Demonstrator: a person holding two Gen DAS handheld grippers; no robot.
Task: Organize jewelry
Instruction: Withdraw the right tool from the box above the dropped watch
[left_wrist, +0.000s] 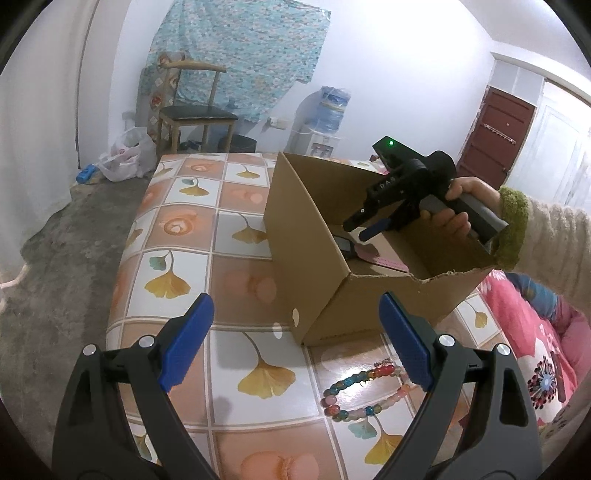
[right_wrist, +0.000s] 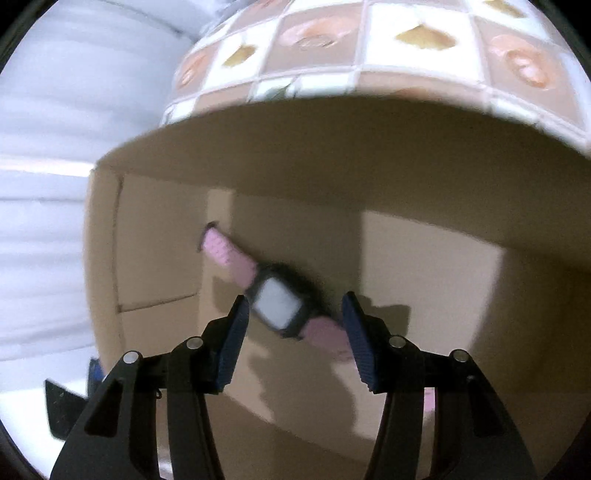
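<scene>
An open cardboard box (left_wrist: 306, 236) stands on the tiled table (left_wrist: 177, 229). A pink-strapped watch (right_wrist: 275, 302) with a square pale face lies on the box floor (right_wrist: 424, 266); part of it shows in the left wrist view (left_wrist: 351, 248). My right gripper (right_wrist: 295, 314) is open inside the box, just above the watch, its fingers either side of it; it also shows in the left wrist view (left_wrist: 360, 225). A multicoloured bead bracelet (left_wrist: 364, 391) lies on the table in front of the box. My left gripper (left_wrist: 295, 332) is open and empty above the table, the bracelet by its right finger.
A wooden chair (left_wrist: 195, 110), a plastic bag (left_wrist: 127, 155) and a water dispenser (left_wrist: 325, 118) stand on the floor beyond the table. A pink patterned cloth (left_wrist: 532, 343) lies at the right of the table. The box's near rim is torn (left_wrist: 443, 275).
</scene>
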